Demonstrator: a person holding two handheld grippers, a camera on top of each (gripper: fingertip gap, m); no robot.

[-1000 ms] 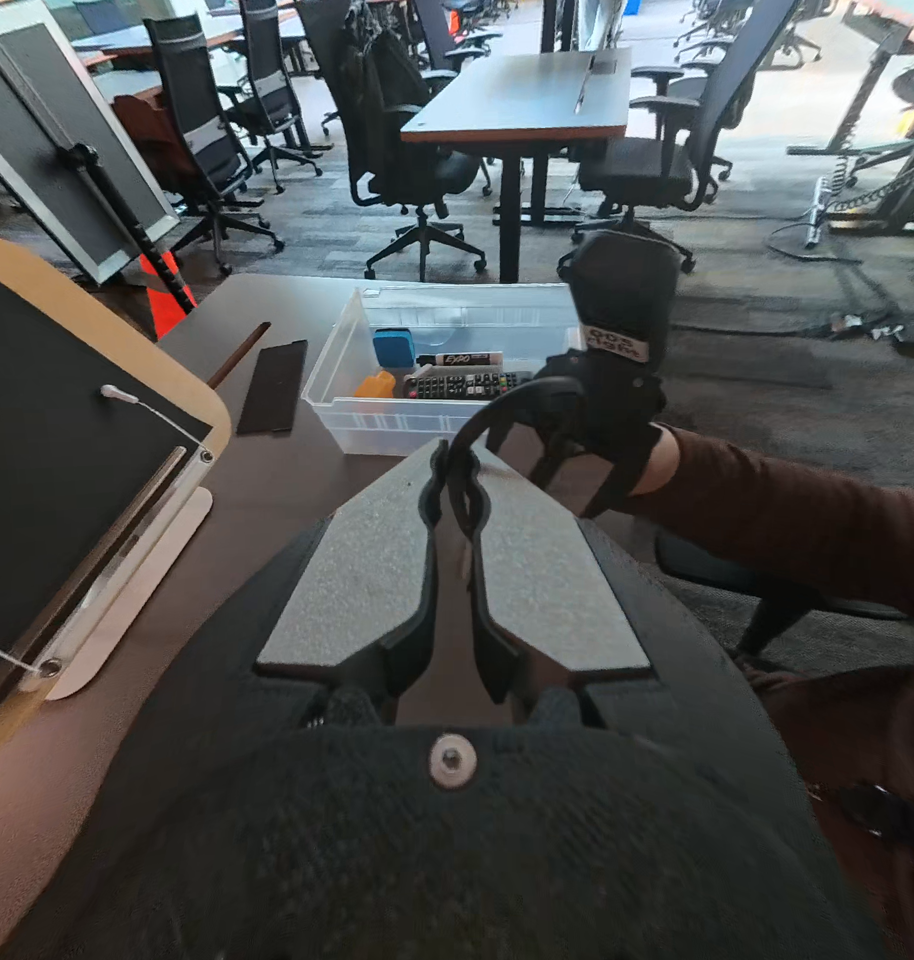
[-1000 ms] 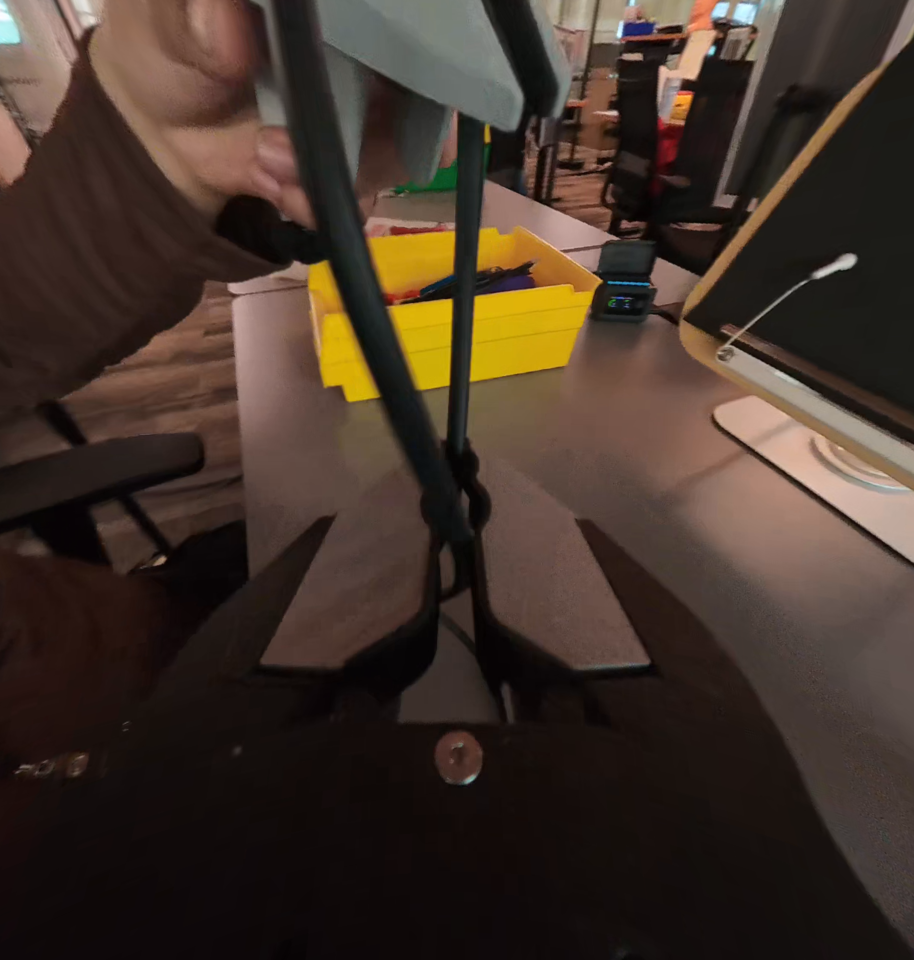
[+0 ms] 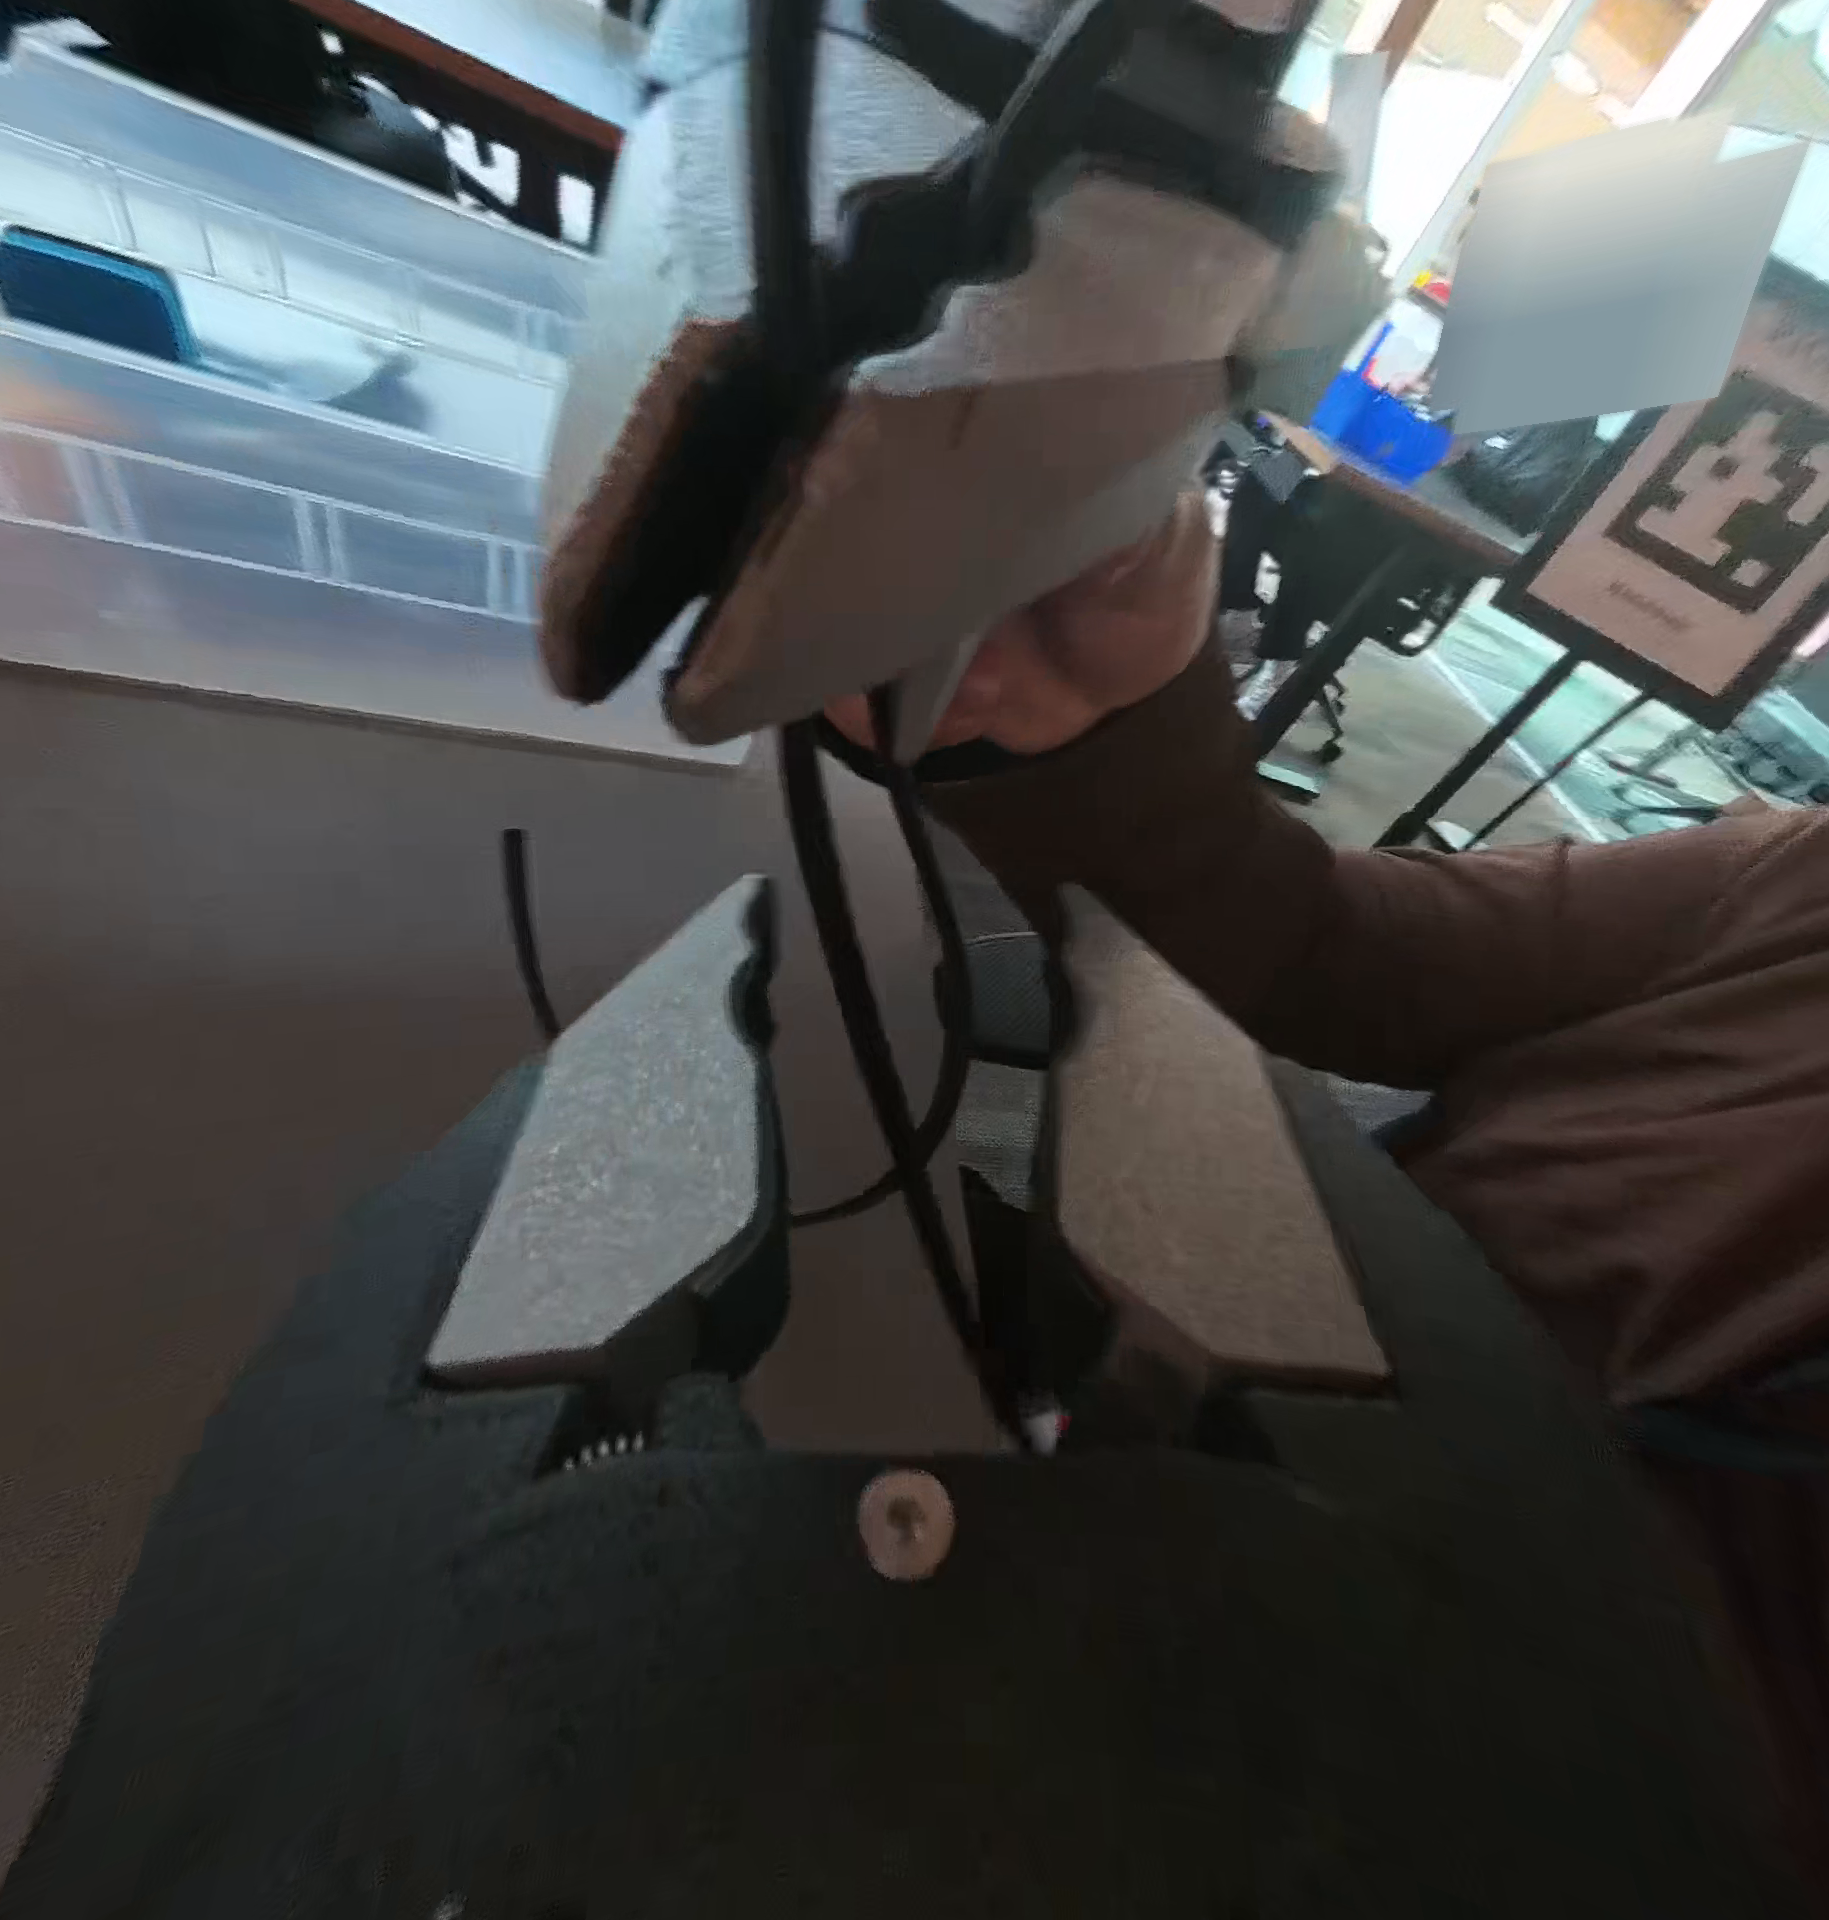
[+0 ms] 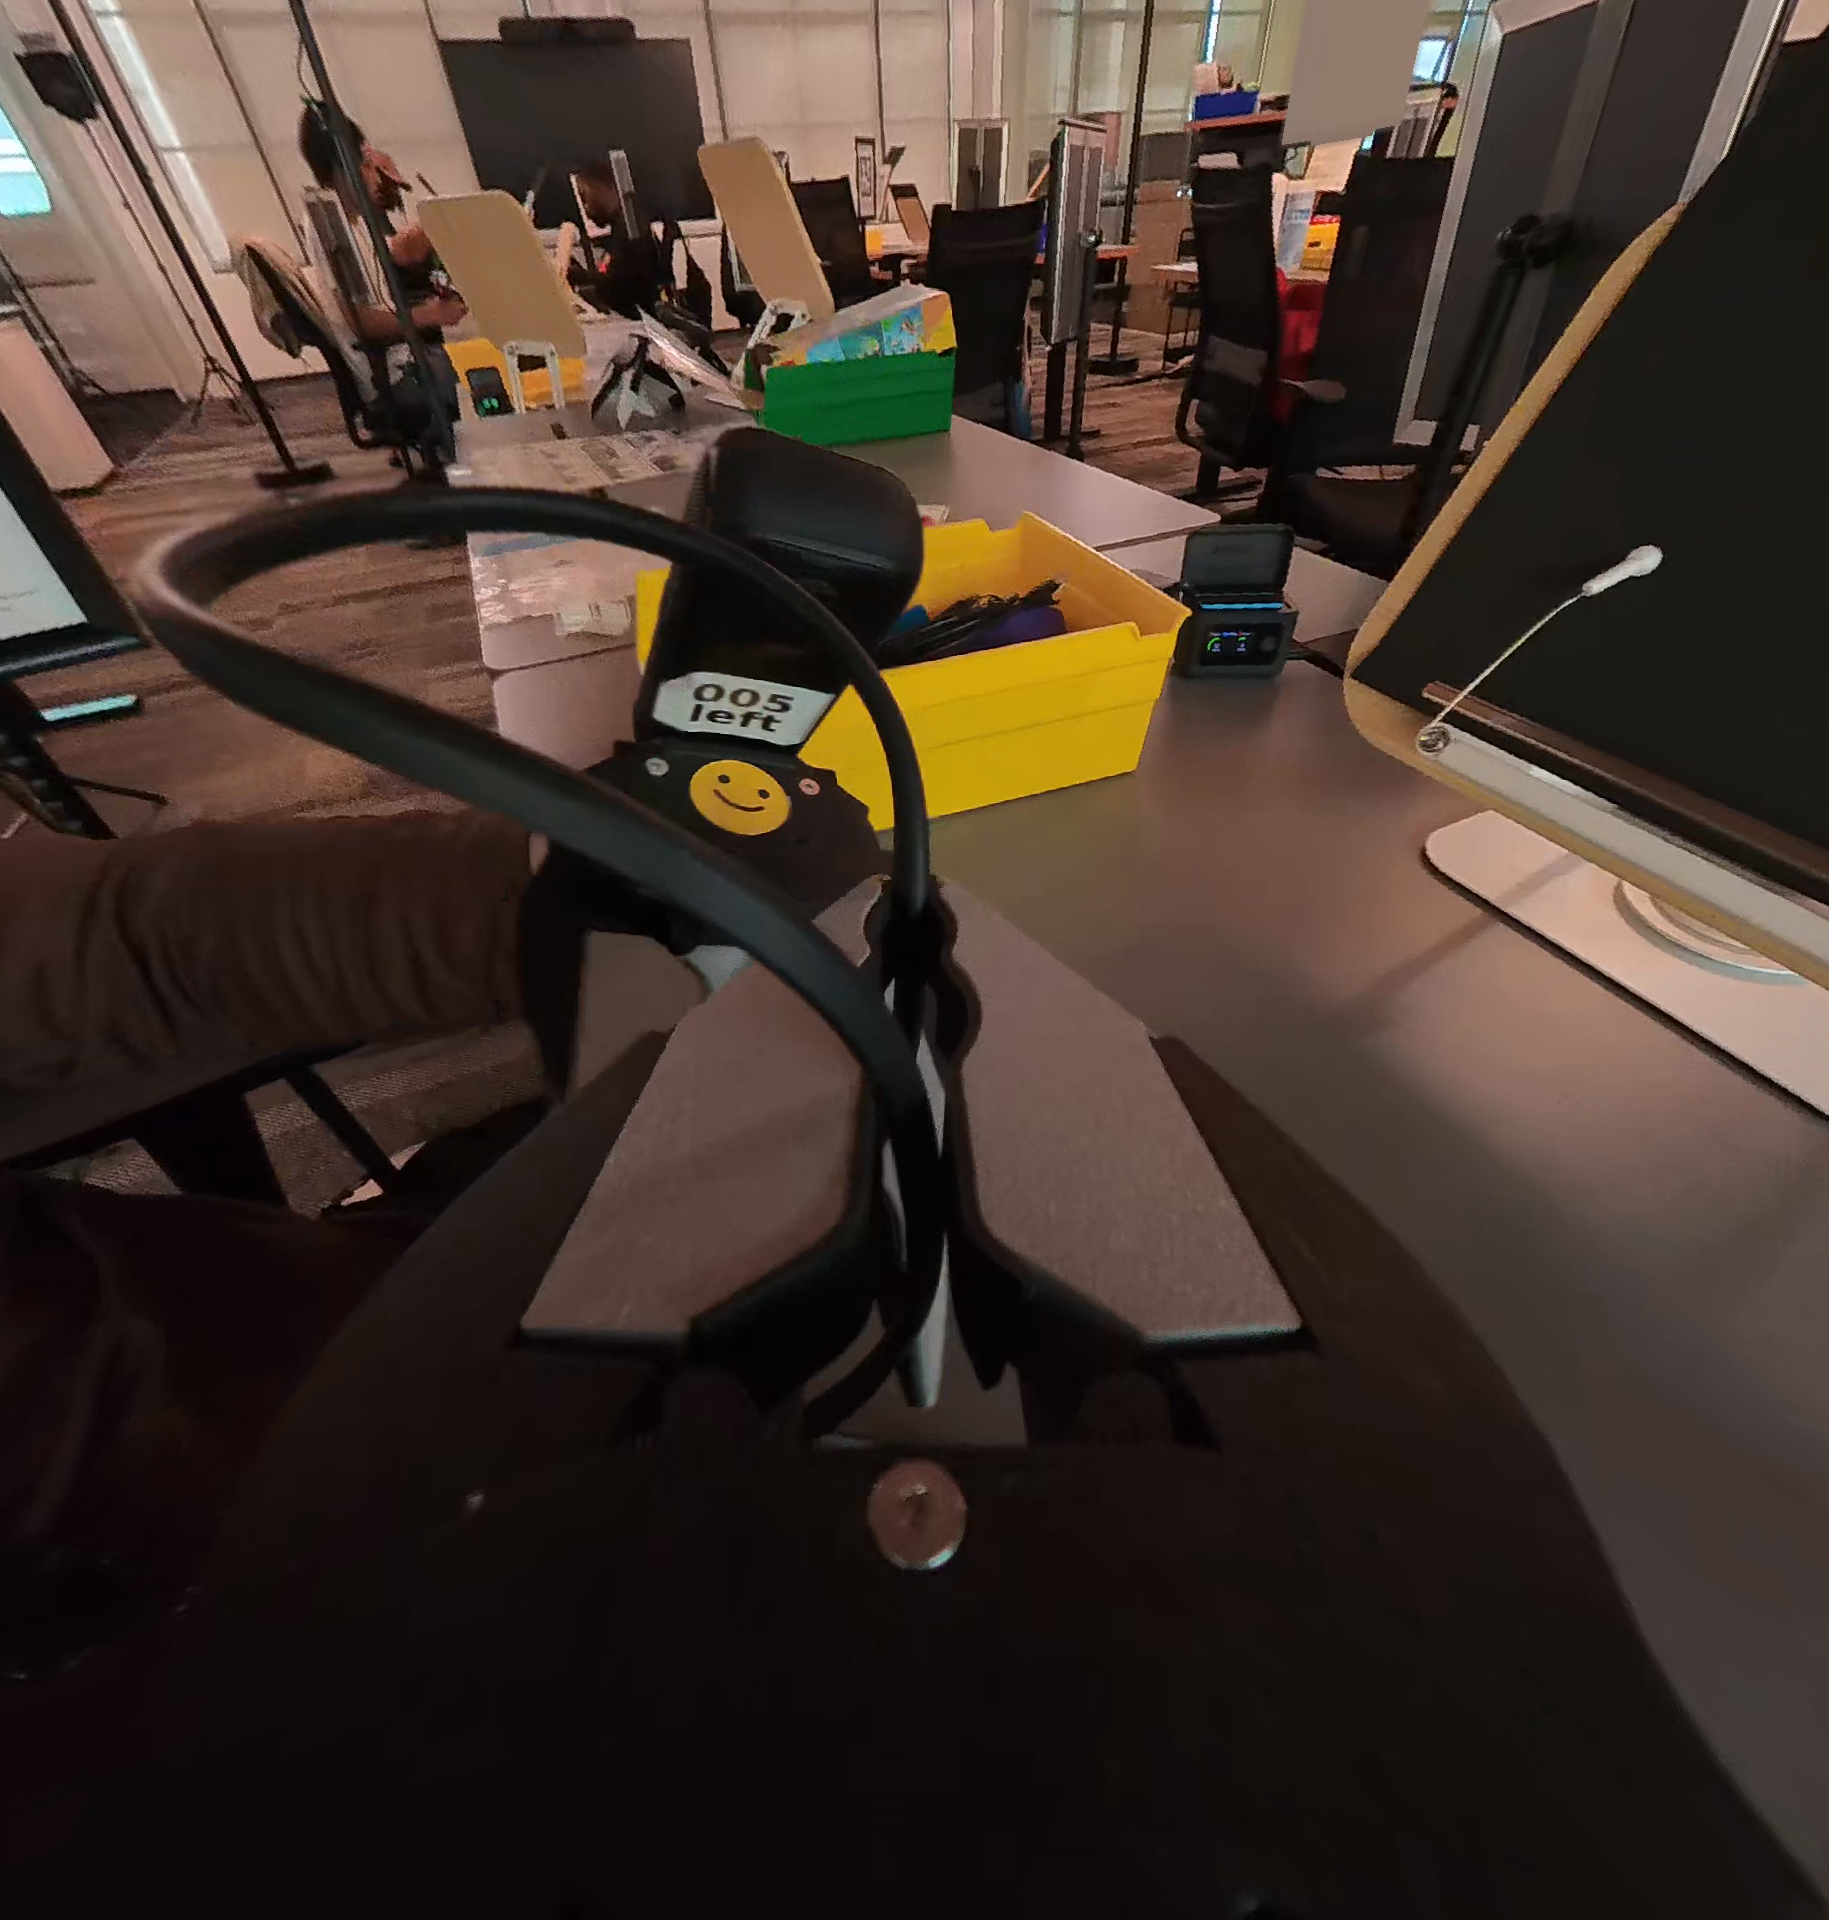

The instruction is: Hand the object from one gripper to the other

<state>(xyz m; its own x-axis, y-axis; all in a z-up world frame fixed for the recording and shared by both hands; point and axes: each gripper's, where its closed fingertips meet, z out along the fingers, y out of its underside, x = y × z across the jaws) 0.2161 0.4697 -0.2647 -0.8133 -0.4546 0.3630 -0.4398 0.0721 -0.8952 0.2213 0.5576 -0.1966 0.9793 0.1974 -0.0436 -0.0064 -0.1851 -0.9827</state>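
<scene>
Black cable (image 3: pixel 848 997) is the item we trace first in the left wrist view. It hangs in a loop between the two fingers of the left gripper (image 3: pixel 905 935), whose tongs stand spread with a clear gap on both sides of the cable; we see no finger pressing it. Above, blurred, the right gripper (image 3: pixel 785 436) has its tongs pressed together on the upper run of the same cable, with a hand (image 3: pixel 1076 644) in a brown sleeve behind it. A clear plastic bin (image 3: pixel 266 499) sits far left on the dark table (image 3: pixel 214 935).

From the right wrist view, we find the right gripper (image 4: pixel 915 925) pinching the cable (image 4: pixel 536 769) at its tips, the tongs closed on it. The cable arcs up and to the left, then curves back down into the fingers. Just beyond, the left gripper (image 4: pixel 702 956) faces us, partly hidden behind the cable. A yellow bin (image 4: pixel 1003 707) stands farther off on the table (image 4: pixel 1357 1091), a small black device (image 4: pixel 1237 613) beside it to the right, and a tilted monitor (image 4: pixel 1668 582) at the right edge.
</scene>
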